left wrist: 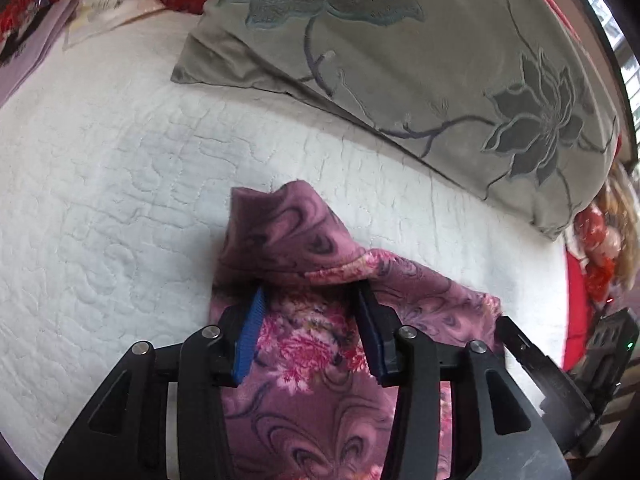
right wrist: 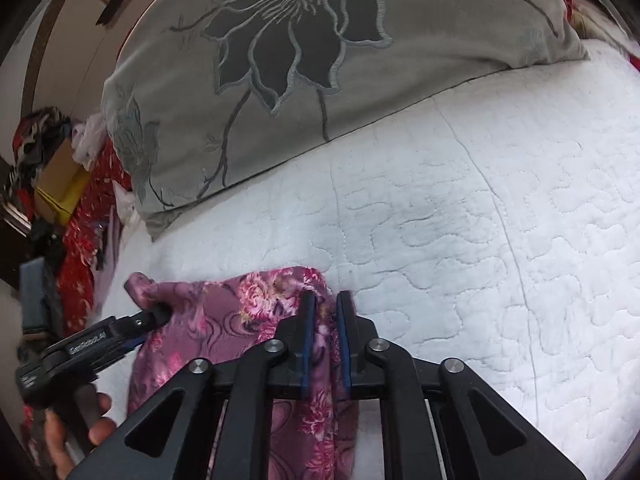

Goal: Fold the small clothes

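Purple floral garment [left wrist: 304, 320] on white quilted bed [left wrist: 100, 200]; my left gripper [left wrist: 310, 300] jaws apart over loose fold, my right gripper [right wrist: 323, 304] pinching bunched edge; grey pillow [right wrist: 300, 60] behind.

A white quilted bedspread [right wrist: 460, 208] covers the bed, with a grey flower-embroidered pillow [right wrist: 320, 60] at its far side, red patterned fabric [right wrist: 86, 216] beside it, and daylight from a window [left wrist: 624, 52] at right.

One purple garment [left wrist: 312, 320], one grey pillow [left wrist: 400, 60] (flower-embroidered), two grippers.
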{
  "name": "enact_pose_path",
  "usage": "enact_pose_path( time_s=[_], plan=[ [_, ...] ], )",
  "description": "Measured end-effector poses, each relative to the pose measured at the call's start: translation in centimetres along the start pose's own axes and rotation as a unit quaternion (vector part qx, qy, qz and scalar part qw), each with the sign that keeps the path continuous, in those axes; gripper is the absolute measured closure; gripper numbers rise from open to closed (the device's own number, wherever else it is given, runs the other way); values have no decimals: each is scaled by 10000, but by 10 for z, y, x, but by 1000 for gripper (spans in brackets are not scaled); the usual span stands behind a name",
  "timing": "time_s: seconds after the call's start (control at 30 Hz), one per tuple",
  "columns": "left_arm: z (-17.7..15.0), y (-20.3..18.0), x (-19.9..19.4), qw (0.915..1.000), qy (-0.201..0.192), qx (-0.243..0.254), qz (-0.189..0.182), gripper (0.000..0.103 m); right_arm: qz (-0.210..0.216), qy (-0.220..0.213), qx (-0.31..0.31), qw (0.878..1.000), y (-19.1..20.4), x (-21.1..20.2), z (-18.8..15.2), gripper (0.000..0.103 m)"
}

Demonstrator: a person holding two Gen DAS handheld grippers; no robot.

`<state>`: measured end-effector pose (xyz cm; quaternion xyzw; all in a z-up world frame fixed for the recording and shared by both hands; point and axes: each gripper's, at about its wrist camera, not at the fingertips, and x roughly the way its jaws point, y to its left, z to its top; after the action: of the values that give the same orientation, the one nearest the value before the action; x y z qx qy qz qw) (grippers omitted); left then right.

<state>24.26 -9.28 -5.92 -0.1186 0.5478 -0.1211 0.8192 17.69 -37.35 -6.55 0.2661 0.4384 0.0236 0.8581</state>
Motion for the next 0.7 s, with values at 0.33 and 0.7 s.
enact_pose_path(
  time_s=[0.33, 0.7],
  plan=[
    [-98, 19, -41, 9970, -94, 747, 185, 44, 406, 459, -2125, 9752, 31, -57, -73, 75],
    [-150, 20, -69, 9933, -26, 1085, 409, 37, -220, 554, -2608, 9636, 39, -83, -129, 72]
  ],
)
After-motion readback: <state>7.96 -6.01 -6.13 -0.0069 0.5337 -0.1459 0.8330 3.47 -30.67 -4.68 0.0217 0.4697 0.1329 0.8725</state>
